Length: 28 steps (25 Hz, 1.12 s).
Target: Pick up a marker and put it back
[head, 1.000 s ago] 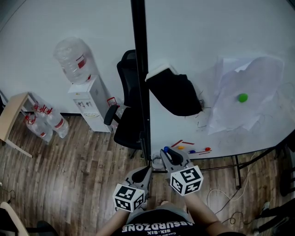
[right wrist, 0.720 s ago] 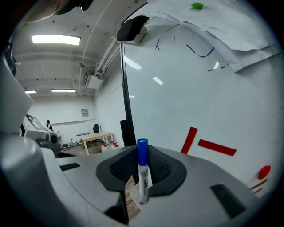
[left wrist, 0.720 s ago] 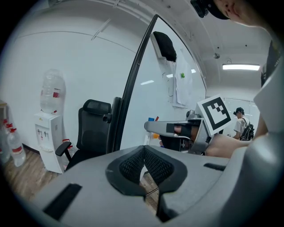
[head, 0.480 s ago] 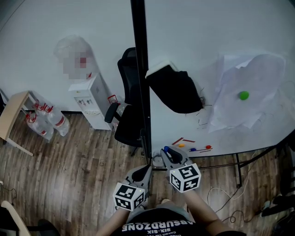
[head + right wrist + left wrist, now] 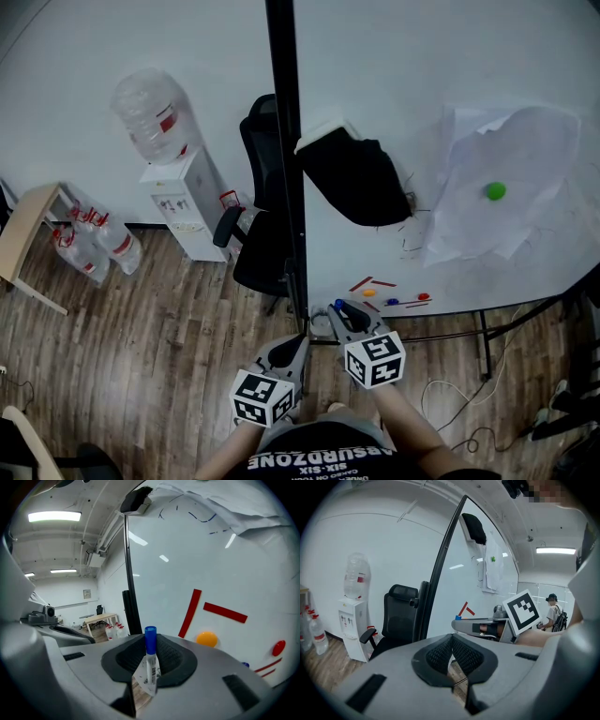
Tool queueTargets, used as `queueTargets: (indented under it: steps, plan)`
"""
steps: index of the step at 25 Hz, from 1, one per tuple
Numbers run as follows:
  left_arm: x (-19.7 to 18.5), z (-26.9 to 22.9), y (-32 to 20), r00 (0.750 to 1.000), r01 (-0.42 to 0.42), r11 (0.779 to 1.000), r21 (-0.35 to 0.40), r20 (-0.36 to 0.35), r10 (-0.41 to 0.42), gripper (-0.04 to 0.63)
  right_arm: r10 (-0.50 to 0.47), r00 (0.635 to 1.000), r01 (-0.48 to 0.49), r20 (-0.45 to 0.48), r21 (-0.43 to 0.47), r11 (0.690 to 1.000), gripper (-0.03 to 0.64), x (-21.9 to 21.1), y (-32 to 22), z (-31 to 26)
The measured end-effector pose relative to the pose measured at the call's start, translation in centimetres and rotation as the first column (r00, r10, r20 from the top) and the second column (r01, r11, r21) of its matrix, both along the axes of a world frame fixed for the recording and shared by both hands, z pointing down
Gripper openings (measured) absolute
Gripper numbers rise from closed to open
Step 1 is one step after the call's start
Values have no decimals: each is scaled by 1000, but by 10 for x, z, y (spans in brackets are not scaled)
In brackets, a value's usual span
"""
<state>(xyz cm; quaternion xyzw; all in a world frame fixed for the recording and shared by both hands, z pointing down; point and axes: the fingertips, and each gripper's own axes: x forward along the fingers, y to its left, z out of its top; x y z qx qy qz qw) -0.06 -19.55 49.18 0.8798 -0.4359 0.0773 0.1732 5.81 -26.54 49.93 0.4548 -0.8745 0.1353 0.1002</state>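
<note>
Since a second ago the right gripper (image 5: 342, 310) has dipped slightly; the left gripper (image 5: 296, 349) has not shifted.

Head view: both sit low in front of the whiteboard (image 5: 422, 84), the right one just short of the coloured magnets (image 5: 392, 303).

Left gripper view: jaws together, nothing between them.

Right gripper view: jaws clamped on the marker (image 5: 151, 668), upright with its blue cap up, near the orange magnet (image 5: 206, 639).

For the return, I judge a slow approach is best. I keep the marker upright and let go only once it is supported.

White marker (image 5: 150, 663) with blue cap, red strip (image 5: 190, 613), orange disc (image 5: 206, 639), perhaps a magnet
</note>
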Motion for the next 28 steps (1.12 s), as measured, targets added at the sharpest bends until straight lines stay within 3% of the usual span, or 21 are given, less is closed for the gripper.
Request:
queueTargets:
  steps: [28]
  plan:
    - [1, 5, 5, 1000, -9, 1000, -21, -4, 9, 9, -35, 997, 27, -71, -112, 993, 67, -4, 18, 51]
